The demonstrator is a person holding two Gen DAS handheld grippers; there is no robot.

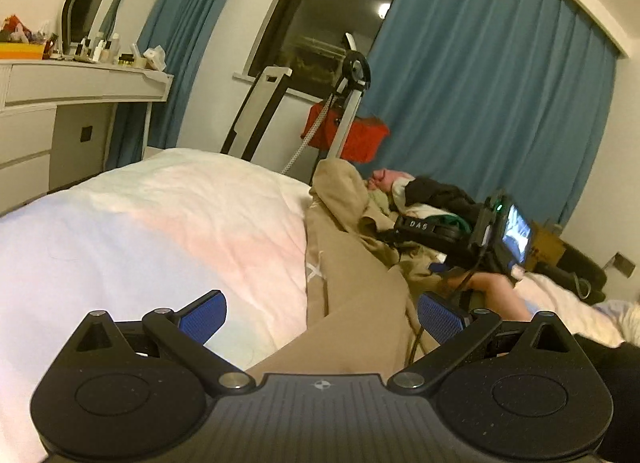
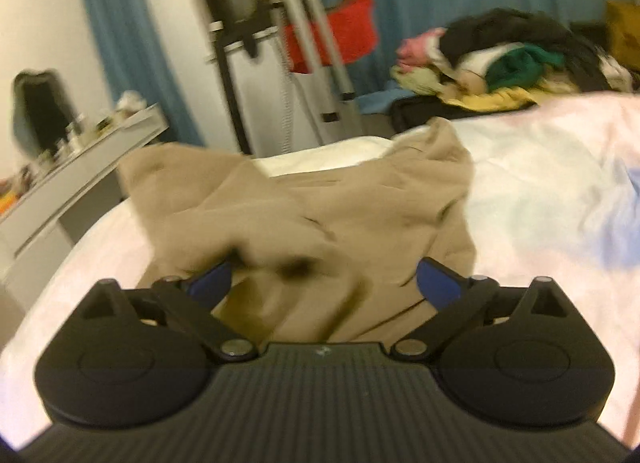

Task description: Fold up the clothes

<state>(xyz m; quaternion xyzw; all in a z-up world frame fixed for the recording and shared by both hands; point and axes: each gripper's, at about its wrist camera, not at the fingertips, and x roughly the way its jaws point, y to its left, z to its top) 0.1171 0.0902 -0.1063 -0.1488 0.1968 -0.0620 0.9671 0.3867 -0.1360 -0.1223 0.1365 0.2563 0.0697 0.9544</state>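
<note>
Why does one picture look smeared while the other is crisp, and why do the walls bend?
Right wrist view: motion blur smears the tan garment and clothes pile. Left wrist view: mostly sharp; fisheye bends the blue curtain, and a lamp glares in the dark window.

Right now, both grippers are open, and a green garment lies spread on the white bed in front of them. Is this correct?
Not fully. The garment spread on the bed is beige, not green; the right wrist view shows it clearly. Green cloth appears only in the clothes pile at the far edge. The left gripper and the right gripper are indeed both open.
</note>
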